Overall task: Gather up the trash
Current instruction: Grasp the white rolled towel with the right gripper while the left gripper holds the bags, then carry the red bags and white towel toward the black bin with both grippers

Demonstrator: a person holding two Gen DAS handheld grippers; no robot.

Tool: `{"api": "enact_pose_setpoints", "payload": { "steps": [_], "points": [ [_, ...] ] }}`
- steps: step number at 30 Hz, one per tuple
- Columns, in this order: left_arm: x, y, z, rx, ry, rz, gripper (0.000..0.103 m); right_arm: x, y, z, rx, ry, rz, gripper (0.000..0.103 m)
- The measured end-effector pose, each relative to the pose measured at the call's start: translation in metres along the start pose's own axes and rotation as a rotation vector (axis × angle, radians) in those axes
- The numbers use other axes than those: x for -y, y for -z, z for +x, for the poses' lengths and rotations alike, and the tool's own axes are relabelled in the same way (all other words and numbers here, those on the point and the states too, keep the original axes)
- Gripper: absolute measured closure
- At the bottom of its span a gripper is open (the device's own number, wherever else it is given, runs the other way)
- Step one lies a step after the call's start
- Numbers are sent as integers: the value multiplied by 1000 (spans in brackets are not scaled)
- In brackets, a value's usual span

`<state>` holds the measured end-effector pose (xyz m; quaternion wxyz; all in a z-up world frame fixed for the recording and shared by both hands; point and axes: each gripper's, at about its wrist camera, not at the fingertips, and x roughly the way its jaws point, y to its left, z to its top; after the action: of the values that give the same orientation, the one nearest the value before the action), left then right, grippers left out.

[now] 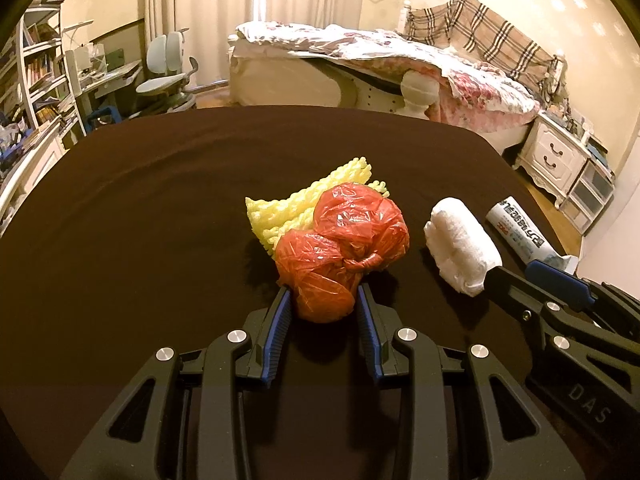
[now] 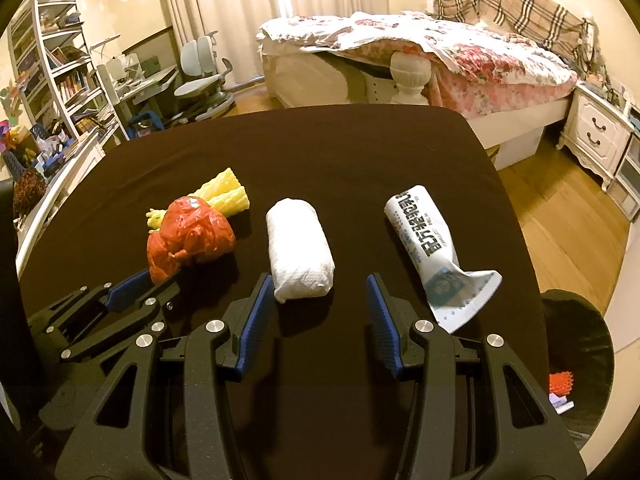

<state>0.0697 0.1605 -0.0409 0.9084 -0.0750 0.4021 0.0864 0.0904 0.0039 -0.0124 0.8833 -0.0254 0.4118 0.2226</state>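
Warm dim indoor light, sharp focus, fisheye-bent edges.

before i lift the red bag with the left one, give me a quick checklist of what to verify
1. Left hand-held gripper straddles the red plastic bag: ok.
2. Fingers clamped firmly on the bag: cannot tell.
3. Yellow foam net free of the bag: not ok, it lies touching it.
4. Right hand-held gripper open and empty: ok.
5. White paper wad clear of the lift path: ok.
6. Black bin open to receive trash: ok.
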Motion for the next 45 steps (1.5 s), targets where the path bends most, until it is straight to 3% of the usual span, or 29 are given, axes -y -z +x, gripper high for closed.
{"api": "enact_pose_setpoints", "payload": {
  "steps": [7,11,13,30,45],
  "points": [
    [-2,0,1,-3,4,-13,69,-9,-9,16,-12,-5,-6,56],
    [-3,0,2,-5,9,-18,69,-10,-10,27,-42,-17,-8,70],
    [-3,0,2,-5,8,-18,69,-11,-9,28,-48,-18,-16,70],
    [1,6,-10,19,23,-14,69,9,12,-18,1,-18,11,72],
    [33,24,-43,47,72,29,69,40,48,-71,60,2,72,72]
  ]
}}
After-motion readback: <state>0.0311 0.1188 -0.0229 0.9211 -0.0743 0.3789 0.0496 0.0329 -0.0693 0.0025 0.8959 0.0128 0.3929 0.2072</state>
